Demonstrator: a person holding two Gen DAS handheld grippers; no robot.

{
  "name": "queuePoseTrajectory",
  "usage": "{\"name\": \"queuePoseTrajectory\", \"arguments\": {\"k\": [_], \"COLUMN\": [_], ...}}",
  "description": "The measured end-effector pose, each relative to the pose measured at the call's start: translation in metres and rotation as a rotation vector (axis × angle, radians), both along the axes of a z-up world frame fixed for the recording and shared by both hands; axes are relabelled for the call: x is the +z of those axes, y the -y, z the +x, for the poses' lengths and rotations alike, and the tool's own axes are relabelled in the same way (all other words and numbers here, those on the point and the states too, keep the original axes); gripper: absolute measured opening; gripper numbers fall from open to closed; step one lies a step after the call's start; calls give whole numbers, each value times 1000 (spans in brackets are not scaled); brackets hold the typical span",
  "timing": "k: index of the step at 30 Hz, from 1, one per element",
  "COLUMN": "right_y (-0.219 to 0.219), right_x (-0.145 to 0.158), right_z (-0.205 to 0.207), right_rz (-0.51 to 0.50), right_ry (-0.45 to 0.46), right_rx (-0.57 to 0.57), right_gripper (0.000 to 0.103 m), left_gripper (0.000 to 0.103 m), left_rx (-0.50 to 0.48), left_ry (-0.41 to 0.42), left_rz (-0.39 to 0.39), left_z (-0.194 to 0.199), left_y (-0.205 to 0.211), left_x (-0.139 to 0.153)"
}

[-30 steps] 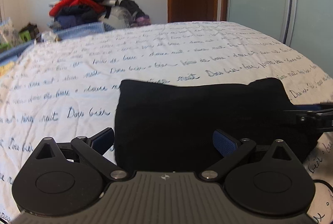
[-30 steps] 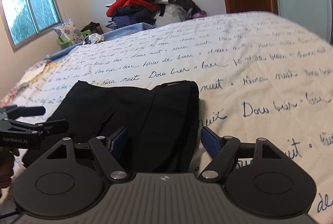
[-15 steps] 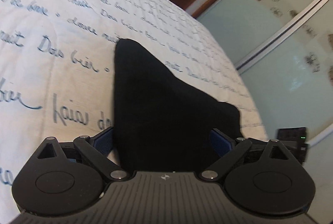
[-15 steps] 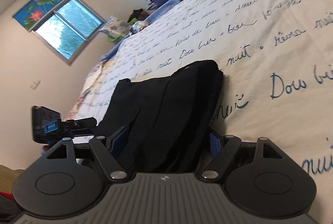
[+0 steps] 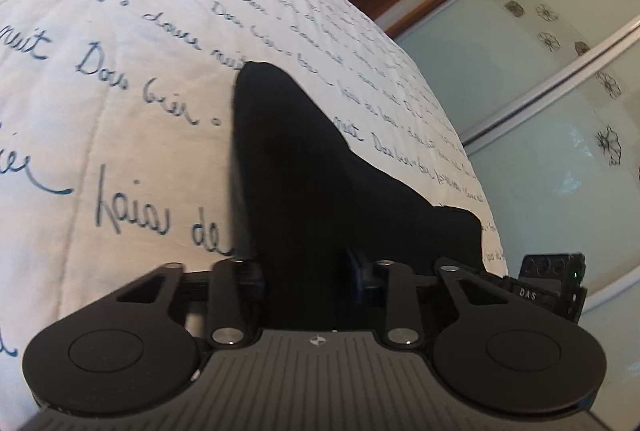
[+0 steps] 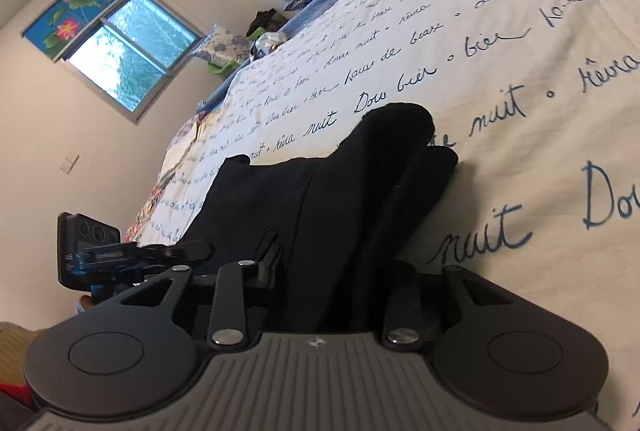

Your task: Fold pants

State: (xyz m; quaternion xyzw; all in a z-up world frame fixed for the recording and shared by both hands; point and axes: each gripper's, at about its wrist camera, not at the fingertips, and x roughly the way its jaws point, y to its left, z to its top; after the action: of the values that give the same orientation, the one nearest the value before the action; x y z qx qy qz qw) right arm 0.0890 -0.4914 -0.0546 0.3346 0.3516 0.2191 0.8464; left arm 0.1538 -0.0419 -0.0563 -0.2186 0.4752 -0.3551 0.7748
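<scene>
Both grippers have dropped and rolled in on the near edge of the folded black pants [image 5: 320, 171] since a second ago, their fingers narrowed from wide spread

The left gripper [image 5: 306, 271] and right gripper [image 6: 336, 271] are closing, each with a thick bunch of black cloth between its fingers; whether the pads already press it cannot be told. The pants lie on the bed's script-printed quilt [image 5: 120, 91], bundle stretching away from both grippers. Judged from this, the two hands are taking hold of one end to lift or fold the bundle over, so another fold looks near
</scene>
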Motion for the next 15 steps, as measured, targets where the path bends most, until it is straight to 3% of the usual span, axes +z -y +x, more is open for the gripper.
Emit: {"name": "queuePoseTrajectory", "arguments": {"k": [4, 10, 15], "right_y": [-8, -26, -39], "right_x": [10, 51, 76], "right_z": [-7, 0, 34], "right_rz": [-49, -127, -162], "right_ry": [25, 121, 202], "right_rx": [-24, 20, 55], "right_gripper": [27, 26, 26], "left_gripper": [20, 19, 19], "left_rx": [23, 20, 57], "left_ry": [31, 172, 302], "left_rz": [-9, 10, 67], "left_z": [-6, -19, 1], "left_y": [-7, -12, -27], "left_x": [5, 43, 81]}}
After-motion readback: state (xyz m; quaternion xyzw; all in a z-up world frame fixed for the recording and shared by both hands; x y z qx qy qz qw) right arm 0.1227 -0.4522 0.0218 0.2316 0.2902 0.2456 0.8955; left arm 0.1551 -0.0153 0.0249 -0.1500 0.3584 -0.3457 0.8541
